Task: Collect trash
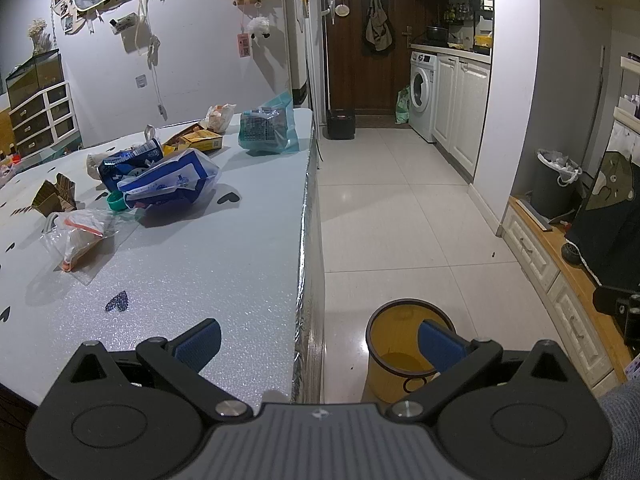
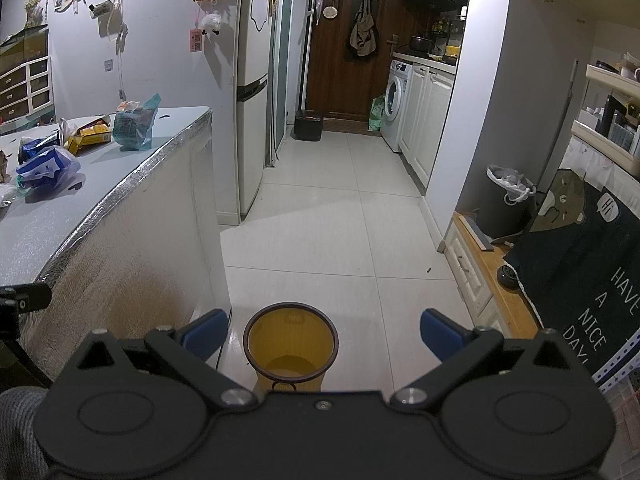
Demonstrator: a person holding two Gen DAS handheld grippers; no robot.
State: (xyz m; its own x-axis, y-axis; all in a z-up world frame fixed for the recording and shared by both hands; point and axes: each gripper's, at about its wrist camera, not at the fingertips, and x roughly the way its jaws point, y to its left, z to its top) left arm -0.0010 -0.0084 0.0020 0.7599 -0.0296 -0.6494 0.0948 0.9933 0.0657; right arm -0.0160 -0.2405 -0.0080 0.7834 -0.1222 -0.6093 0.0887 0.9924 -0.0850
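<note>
Trash lies on the grey table (image 1: 208, 264): a blue and white plastic bag (image 1: 170, 182), a clear bag with orange contents (image 1: 78, 236), a crushed blue can (image 1: 130, 160), a green cap (image 1: 117, 202), a yellow box (image 1: 202, 140) and a teal bag (image 1: 266, 126). A yellow bin (image 1: 400, 344) stands on the floor beside the table, seemingly empty. My left gripper (image 1: 320, 344) is open and empty above the table edge. My right gripper (image 2: 322, 334) is open and empty above the yellow bin (image 2: 290, 340). The trash also shows at the left of the right wrist view (image 2: 48, 166).
A brown cardboard piece (image 1: 54, 196) lies at the table's left. A grey bin with a white liner (image 2: 506, 200) stands on a wooden step (image 2: 508, 292) at right. A fridge (image 2: 252, 92), washing machine (image 2: 396, 104) and dark door (image 2: 340, 40) are farther back. White tiled floor (image 2: 336, 236) lies between.
</note>
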